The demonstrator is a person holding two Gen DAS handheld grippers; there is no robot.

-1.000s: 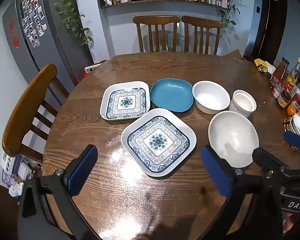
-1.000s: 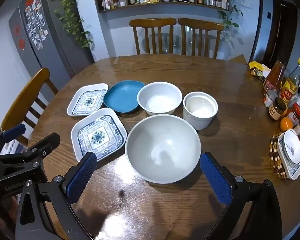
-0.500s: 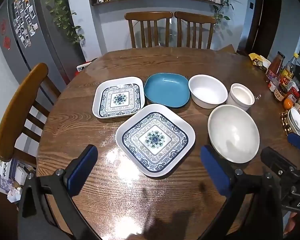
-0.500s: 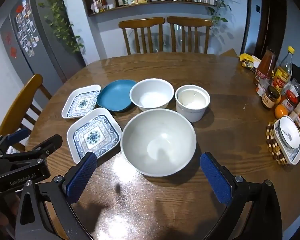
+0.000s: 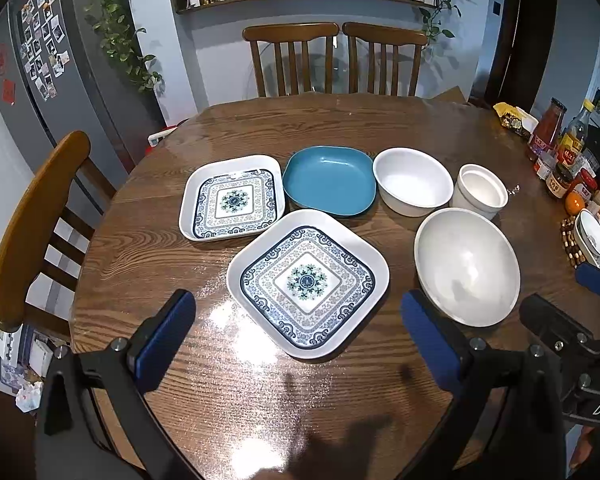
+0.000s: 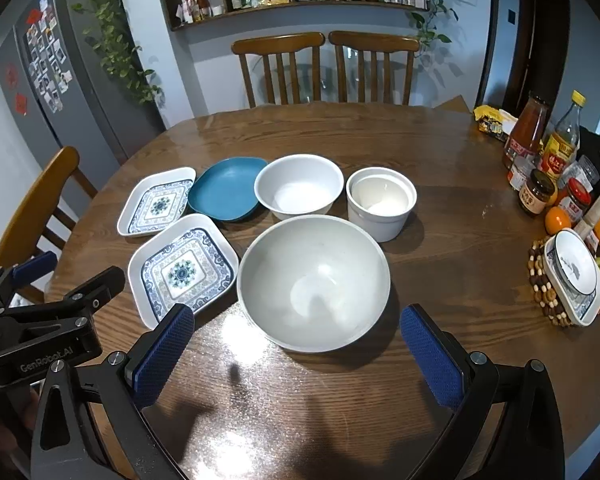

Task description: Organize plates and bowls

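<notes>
On the round wooden table (image 5: 340, 120) lie two square blue-patterned plates: a near one (image 5: 308, 282) (image 6: 182, 270) and a far one (image 5: 233, 198) (image 6: 156, 202). Behind them stand a blue dish (image 5: 329, 180) (image 6: 226, 188), a white bowl (image 5: 412, 182) (image 6: 299, 186) and a white ramekin (image 5: 480, 192) (image 6: 381, 202). A large white bowl (image 5: 466, 266) (image 6: 314, 282) sits nearest. My left gripper (image 5: 296, 334) is open above the table in front of the near plate. My right gripper (image 6: 296, 348) is open in front of the large bowl. Both hold nothing.
Sauce bottles (image 6: 530, 132), jars, oranges (image 6: 557, 219) and a small patterned bowl on a beaded trivet (image 6: 572, 276) crowd the table's right edge. Two wooden chairs (image 5: 332, 60) stand behind the table, another chair (image 5: 32, 220) at the left. A grey fridge (image 5: 40, 72) stands far left.
Both grippers have drawn back and risen a little, so the dishes look slightly farther off. No dish has moved. Both stay open.
</notes>
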